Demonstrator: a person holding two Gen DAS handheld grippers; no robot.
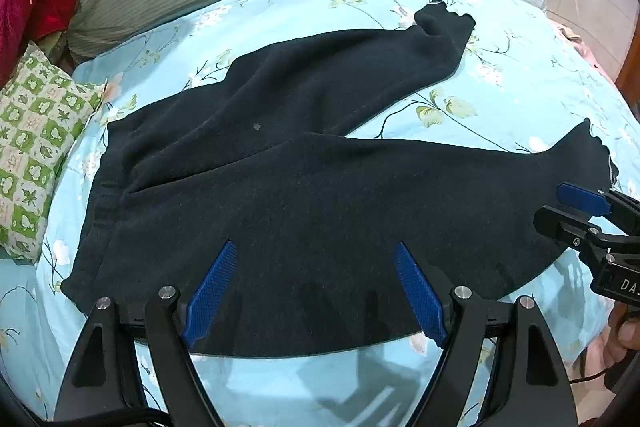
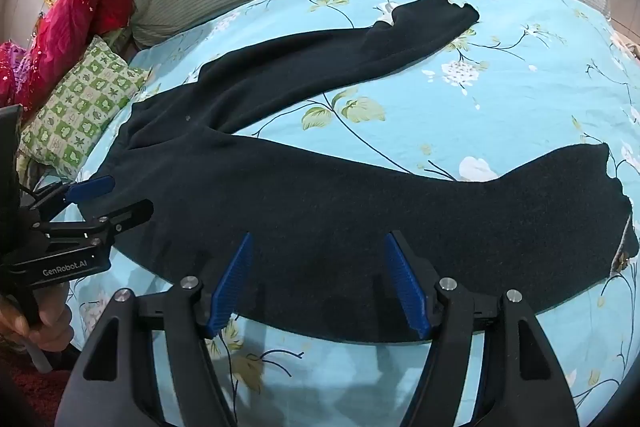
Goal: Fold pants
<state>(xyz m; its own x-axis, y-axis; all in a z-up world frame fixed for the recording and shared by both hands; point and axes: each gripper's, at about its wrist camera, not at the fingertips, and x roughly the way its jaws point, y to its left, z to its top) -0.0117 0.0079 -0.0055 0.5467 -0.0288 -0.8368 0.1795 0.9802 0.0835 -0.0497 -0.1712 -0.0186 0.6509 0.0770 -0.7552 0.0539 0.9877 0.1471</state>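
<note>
Two grippers over the near edge of the bed [image 1: 500,95], fingers spread on both, pinching nothing. Dark pants [image 1: 280,187] lie flat on the blue floral sheet, legs splayed in a V, waistband toward the green checked pillow [image 1: 36,155]. Left gripper [image 1: 316,291] sits near the waistband end, right gripper [image 2: 318,283] over the near leg.

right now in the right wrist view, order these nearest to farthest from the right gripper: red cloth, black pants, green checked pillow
1. black pants, directly under the right gripper
2. green checked pillow, off to the left
3. red cloth, far left, beyond the pillow
</note>
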